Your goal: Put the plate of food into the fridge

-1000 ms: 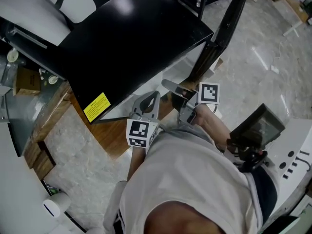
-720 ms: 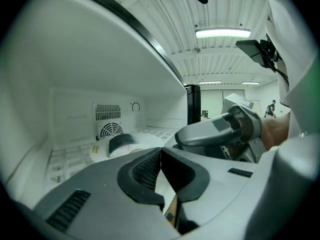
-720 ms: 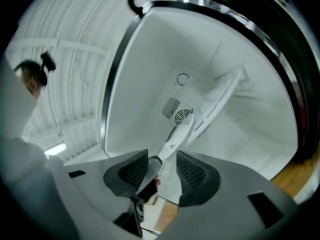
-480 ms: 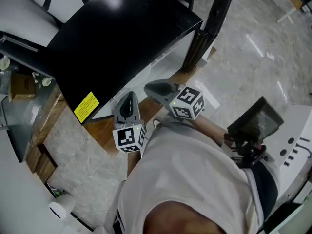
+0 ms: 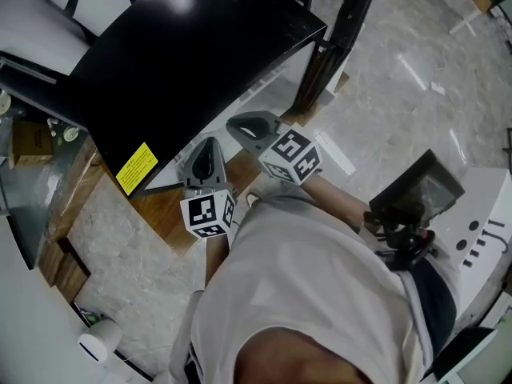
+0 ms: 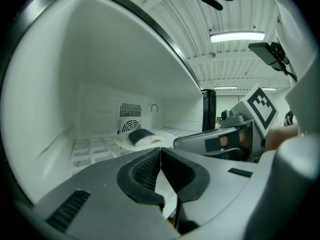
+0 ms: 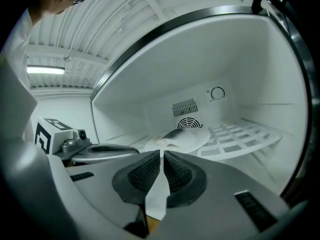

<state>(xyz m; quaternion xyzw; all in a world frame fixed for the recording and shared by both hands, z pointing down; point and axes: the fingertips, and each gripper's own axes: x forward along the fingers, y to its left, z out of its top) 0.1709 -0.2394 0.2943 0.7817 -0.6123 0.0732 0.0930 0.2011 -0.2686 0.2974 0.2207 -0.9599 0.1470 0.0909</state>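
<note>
From up top I see both claws held out side by side in front of the open fridge point(image 5: 184, 54), whose black top carries a yellow label point(image 5: 136, 169) near its front corner and whose door point(image 5: 352, 22) stands swung wide. The left claw point(image 5: 208, 149) has its jaws pressed together with nothing between them; its own camera shows the pads meeting in one thin line. The right claw point(image 5: 240, 126) has just been closing, and its jaws now stand all but together, only a hairline between the ribbed pads, and nothing is caught there. The plate of food point(image 7: 177, 138) sits inside the fridge on the white grid shelf point(image 7: 240, 136), well back, just in front of the round fan vent point(image 7: 189, 124) in the rear wall, with a dark piece of food lying on it. Neither claw touches the plate; both are apart from it, nearer the mouth of the compartment. From the left gripper view the same plate point(image 6: 142, 138) lies beyond the closed jaws, with the right claw alongside.
</note>
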